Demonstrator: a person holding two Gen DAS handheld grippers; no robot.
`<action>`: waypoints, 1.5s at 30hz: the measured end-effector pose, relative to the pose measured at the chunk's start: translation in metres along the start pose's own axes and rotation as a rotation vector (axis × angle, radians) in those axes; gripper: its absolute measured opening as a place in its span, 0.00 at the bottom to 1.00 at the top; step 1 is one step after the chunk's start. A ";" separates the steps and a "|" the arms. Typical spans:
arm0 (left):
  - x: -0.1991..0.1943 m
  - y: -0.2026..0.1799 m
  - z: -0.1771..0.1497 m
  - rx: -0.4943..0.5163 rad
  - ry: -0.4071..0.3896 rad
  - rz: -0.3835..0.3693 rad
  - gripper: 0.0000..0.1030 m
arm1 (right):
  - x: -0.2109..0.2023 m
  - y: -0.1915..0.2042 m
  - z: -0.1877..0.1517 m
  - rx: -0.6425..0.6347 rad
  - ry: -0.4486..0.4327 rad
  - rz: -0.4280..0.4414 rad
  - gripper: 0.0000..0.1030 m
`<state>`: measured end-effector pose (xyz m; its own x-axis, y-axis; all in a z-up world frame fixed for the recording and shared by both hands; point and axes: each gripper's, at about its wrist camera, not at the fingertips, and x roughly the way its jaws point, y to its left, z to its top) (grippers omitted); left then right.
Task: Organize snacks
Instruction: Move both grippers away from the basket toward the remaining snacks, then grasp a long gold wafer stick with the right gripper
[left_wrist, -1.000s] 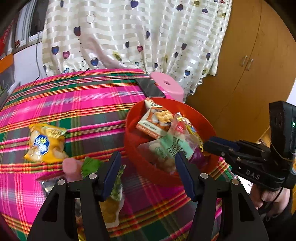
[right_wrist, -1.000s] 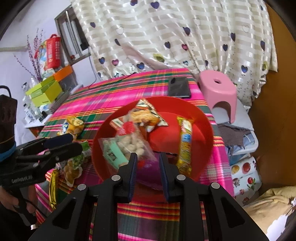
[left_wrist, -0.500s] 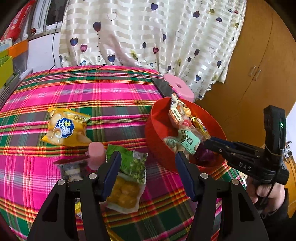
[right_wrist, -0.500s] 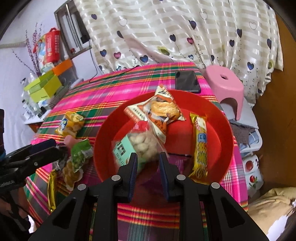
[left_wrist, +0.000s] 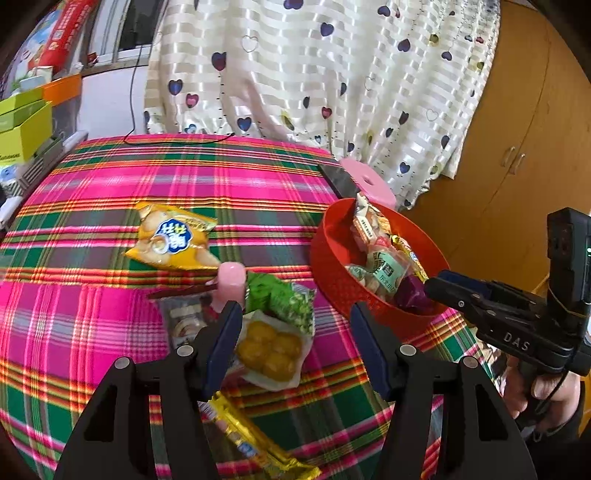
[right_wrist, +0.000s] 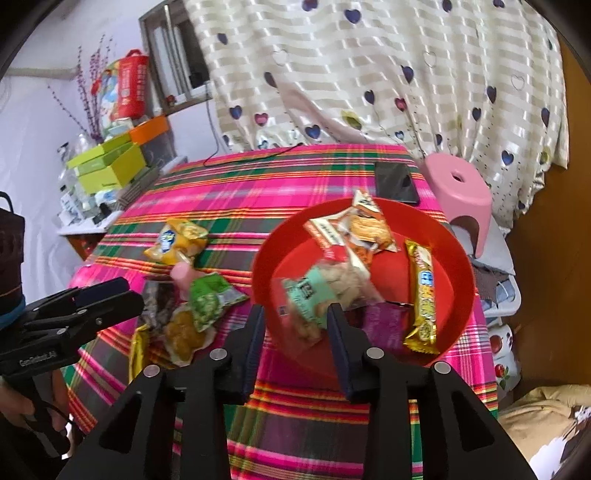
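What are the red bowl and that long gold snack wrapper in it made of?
The red bowl looks like moulded plastic: even colour, thin rim, dull sheen. The gold wrapper looks like metallic foil film: it crinkles and glints; the exact material can't be told.

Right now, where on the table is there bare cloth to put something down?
Bare cloth runs from the yellow chip bag back to the curtain, and left of the phone. It is crowded between the chip bag and the red bowl, where the green packet and other snacks pile up.
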<state>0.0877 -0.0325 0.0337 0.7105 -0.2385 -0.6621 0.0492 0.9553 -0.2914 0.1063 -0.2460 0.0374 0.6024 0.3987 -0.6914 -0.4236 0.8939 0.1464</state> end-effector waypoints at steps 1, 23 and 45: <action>-0.002 0.002 -0.002 -0.006 0.000 0.000 0.60 | -0.002 0.004 -0.001 -0.008 -0.001 0.004 0.33; -0.026 0.012 -0.027 -0.026 0.004 0.052 0.60 | -0.017 0.050 -0.015 -0.085 -0.005 0.046 0.43; -0.048 0.065 -0.046 -0.154 -0.022 0.144 0.60 | 0.014 0.098 -0.045 -0.182 0.109 0.188 0.43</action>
<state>0.0247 0.0328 0.0143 0.7176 -0.0958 -0.6898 -0.1610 0.9408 -0.2982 0.0432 -0.1622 0.0103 0.4299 0.5209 -0.7374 -0.6414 0.7511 0.1566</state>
